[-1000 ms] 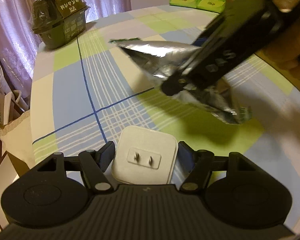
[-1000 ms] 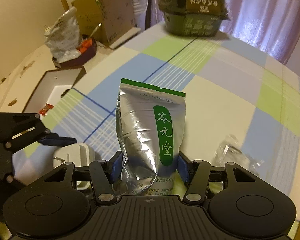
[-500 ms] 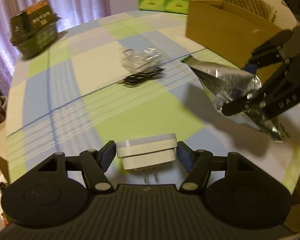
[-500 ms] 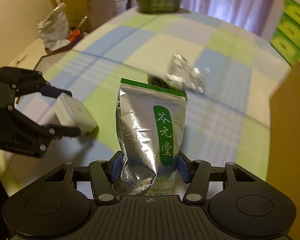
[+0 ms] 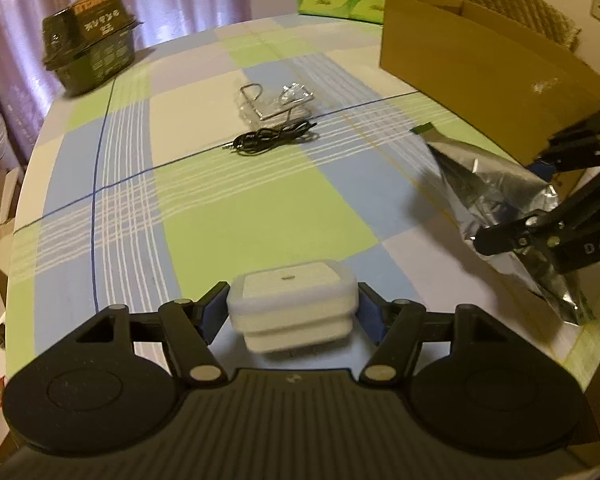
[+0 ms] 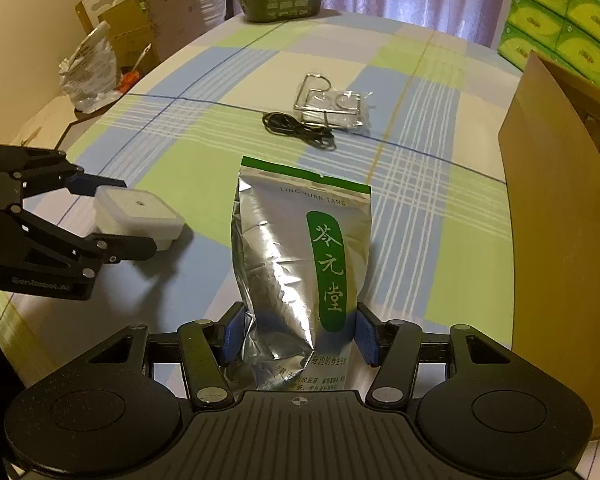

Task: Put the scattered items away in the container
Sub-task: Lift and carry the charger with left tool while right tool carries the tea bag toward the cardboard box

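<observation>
I am carrying two things to the big cardboard box [image 5: 480,76], which sits ahead and to the right of both sets of jaws. My right gripper [image 6: 300,336] pinches the silver pouch [image 6: 300,256] by its bottom. My left gripper [image 5: 292,312] squeezes the white plug [image 5: 292,304] tight. Next I think I must lift each one over the box wall and let go. The black cable [image 5: 274,140] and wire rack [image 5: 276,100] wait far ahead. A moment ago the box looked farther off; now it is closer.
</observation>
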Available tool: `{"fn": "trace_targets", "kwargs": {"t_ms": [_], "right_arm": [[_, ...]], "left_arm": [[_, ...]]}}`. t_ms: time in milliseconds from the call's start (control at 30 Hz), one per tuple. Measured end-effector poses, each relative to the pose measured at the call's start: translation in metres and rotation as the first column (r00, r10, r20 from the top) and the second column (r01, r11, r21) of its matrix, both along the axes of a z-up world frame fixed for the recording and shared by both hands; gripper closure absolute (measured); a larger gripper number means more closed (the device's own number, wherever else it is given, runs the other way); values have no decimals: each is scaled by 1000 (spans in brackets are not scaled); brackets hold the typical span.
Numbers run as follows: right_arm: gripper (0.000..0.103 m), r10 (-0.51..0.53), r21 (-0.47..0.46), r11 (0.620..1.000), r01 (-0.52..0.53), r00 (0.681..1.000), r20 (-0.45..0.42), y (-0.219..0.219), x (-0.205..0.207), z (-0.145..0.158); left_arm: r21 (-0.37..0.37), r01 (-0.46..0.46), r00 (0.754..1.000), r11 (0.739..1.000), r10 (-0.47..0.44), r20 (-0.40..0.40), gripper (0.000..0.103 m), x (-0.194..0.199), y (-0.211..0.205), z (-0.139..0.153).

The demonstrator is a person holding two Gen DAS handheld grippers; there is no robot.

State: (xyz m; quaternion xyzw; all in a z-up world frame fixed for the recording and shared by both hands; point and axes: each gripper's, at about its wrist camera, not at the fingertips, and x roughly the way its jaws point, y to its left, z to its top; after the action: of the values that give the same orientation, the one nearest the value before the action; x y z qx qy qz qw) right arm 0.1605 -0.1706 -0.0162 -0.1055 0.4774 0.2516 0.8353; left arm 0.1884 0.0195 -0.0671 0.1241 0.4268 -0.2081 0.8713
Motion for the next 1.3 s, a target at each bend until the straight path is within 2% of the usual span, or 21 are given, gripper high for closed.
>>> {"fn": "trace_targets", "kwargs": {"t_ms": [133,233,467,1067,1300], "right_arm": [[45,-13,10,1000,13,1000,2,-5,0,-2],[45,-19,14,1000,19,1000,0,-9,1,-4],[45,-33,31,999,33,999,0,-16,2,-5],[45,-54,49,997,52,998,31,-33,-24,16],[45,-49,42,998,47,998,48,-35,-33,26]], "left_arm": [[-11,-54,999,998,54,4,40,2,-4,-6],[7,-79,997,997,79,-8,43,4,-8,-9],[15,-119,992,993,120,-30,43,0,-10,-4],[-76,-112,994,991,112,-12,43,-44,-38,27],[-90,-107,994,990,107,-2,43,-58,-44,35]]}}
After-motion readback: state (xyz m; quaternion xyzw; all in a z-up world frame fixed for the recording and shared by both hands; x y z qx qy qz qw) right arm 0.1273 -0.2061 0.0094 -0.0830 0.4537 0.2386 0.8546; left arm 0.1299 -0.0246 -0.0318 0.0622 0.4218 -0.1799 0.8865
